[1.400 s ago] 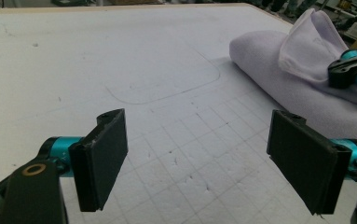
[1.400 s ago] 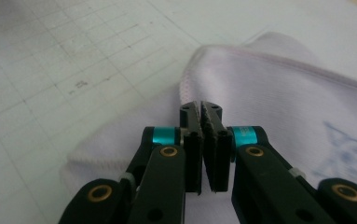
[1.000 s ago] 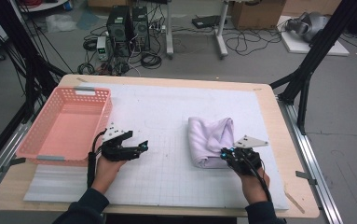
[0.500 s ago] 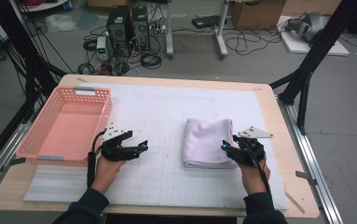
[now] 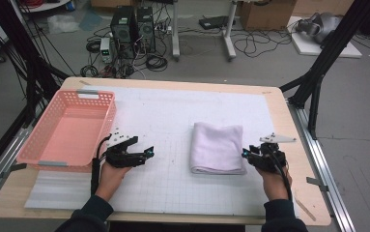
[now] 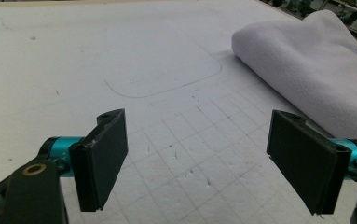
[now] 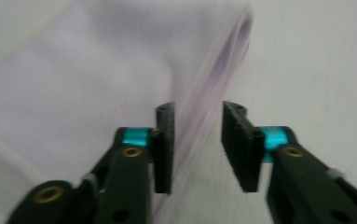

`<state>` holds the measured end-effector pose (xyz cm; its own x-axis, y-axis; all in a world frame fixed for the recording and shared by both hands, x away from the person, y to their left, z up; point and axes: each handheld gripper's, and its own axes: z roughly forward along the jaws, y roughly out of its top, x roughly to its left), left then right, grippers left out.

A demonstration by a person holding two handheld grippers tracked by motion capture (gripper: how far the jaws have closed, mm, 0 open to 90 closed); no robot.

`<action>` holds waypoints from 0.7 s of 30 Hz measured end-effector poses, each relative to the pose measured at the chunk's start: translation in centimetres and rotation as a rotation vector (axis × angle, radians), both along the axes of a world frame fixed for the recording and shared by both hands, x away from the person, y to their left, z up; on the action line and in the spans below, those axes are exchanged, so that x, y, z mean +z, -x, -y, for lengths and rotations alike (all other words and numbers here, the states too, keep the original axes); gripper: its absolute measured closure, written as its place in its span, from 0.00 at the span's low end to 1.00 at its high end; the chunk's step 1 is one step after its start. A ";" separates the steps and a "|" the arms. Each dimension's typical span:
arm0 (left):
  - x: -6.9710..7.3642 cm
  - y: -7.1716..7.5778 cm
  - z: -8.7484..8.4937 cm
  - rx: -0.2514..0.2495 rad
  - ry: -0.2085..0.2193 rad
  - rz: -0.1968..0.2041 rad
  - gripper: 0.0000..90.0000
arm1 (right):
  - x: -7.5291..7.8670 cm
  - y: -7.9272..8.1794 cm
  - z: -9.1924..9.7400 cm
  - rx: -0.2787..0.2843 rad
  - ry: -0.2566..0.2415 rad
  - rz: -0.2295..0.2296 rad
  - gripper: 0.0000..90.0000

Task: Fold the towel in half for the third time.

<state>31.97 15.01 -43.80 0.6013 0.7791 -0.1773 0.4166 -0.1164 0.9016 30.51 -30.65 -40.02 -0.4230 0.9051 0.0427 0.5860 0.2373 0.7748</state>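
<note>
Overhead and both close views share towel (image 5: pixel 217 148).

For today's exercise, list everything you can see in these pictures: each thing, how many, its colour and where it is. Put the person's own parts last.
towel: one, white, folded, right of the table's middle.
basket: one, pink plastic, at the table's left edge.
mat: one, white with a faint grid, covering most of the table.
table: one, light wood.
computer towers: two, black, on the floor beyond the table, among cables.
cardboard box: one, brown, on the floor at the back.
left gripper: one, black, jaws open over the mat, right of the basket.
right gripper: one, black, jaws apart at the towel's right edge; they have just closed a little.
hands: two, holding the grippers, dark sleeves.
</note>
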 end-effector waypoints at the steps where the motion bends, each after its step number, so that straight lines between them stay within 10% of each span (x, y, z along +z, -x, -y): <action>1: 0.0 0.0 0.0 -0.001 0.000 0.000 0.23 | 0.6 -0.4 -0.1 -0.002 -0.010 0.026 0.61; 5: 0.0 0.0 0.0 -0.001 0.001 -0.002 0.23 | 2.3 -3.2 -1.3 0.039 0.011 0.116 0.56; 9: 0.0 -0.1 0.0 -0.003 0.002 -0.002 0.23 | 2.0 -6.5 -2.9 0.028 0.056 0.112 0.53; 16: 0.0 0.0 0.1 -0.012 0.000 -0.005 0.23 | -1.5 -9.2 -3.1 -0.045 0.226 -0.038 0.51; 18: -0.1 0.0 0.1 -0.016 -0.003 -0.007 0.23 | -1.8 -9.4 -2.2 -0.081 0.194 -0.082 0.49; 21: -0.1 0.0 0.2 -0.014 -0.003 -0.008 0.23 | -0.9 -9.3 -2.1 -0.059 0.191 -0.032 0.51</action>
